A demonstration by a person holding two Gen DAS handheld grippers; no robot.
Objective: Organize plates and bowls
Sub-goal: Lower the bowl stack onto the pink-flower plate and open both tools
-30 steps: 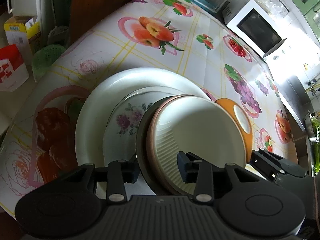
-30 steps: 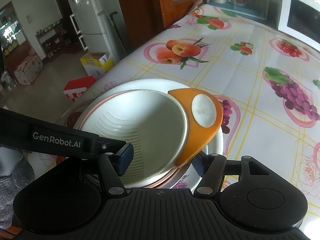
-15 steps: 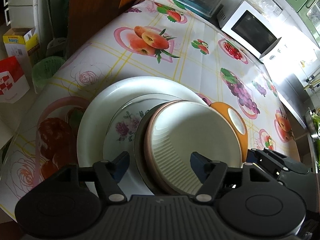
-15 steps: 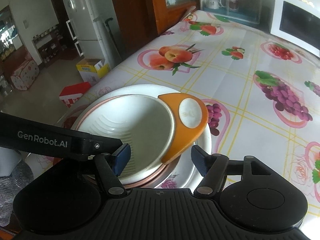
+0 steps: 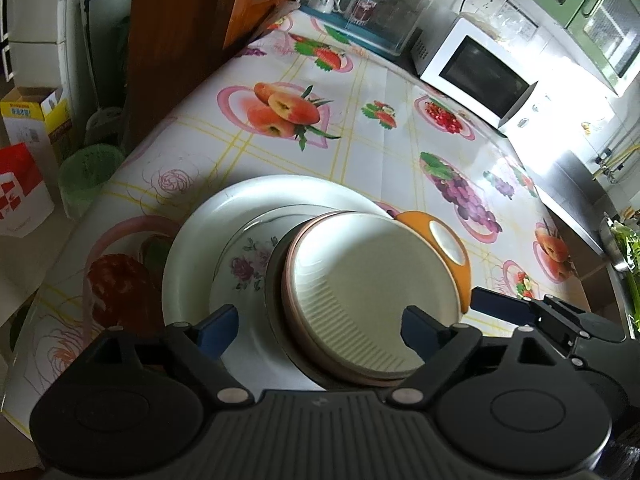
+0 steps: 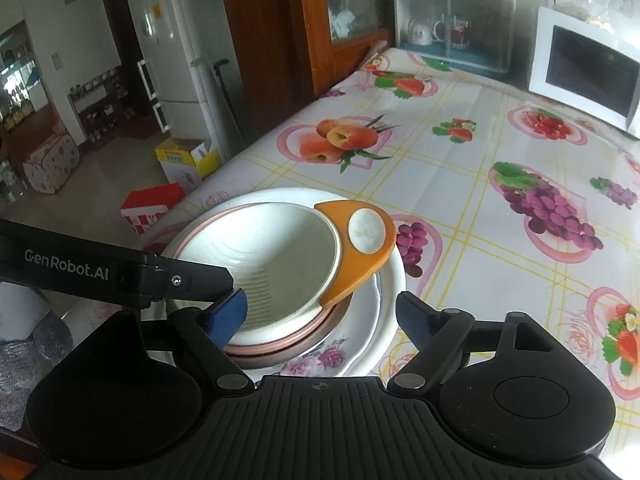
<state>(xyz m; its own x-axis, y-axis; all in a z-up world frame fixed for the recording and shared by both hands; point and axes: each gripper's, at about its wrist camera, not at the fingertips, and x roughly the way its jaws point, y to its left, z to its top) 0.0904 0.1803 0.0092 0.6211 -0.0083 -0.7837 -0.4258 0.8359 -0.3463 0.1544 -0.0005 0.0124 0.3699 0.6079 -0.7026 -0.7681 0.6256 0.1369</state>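
Stacked near the table's (image 5: 380, 92) near-left corner: large white plate (image 5: 192, 240) at the bottom, floral plate (image 5: 244, 268) on it, then a dark-rimmed dish, pink-rimmed, with a ribbed cream bowl (image 5: 368, 280) nested on top. Orange bowl (image 5: 460, 268) with pale round base tipped against the stack's far-right side, leaning on the cream rim. Seen from the other side too: cream bowl (image 6: 280, 248), orange piece (image 6: 360, 248), white plate rim (image 6: 394, 280), flowers (image 6: 316, 360) peeking out at the near edge.

Left gripper (image 5: 320, 326) spread wide, blue pads either side of the stack's near rim, clamped on nothing. Right gripper (image 6: 320, 314) likewise apart, left pad just by the cream bowl's rim, right pad out past the white plate's edge; contact not clear.

Stack close to the table edge on the left; floor below with a red box (image 6: 148, 208) and a yellow carton (image 6: 188, 160). Broad stretch of fruit-print tablecloth beyond and to the right, running to the microwave (image 6: 588, 72) and a clear cabinet (image 6: 452, 24) at the far end.
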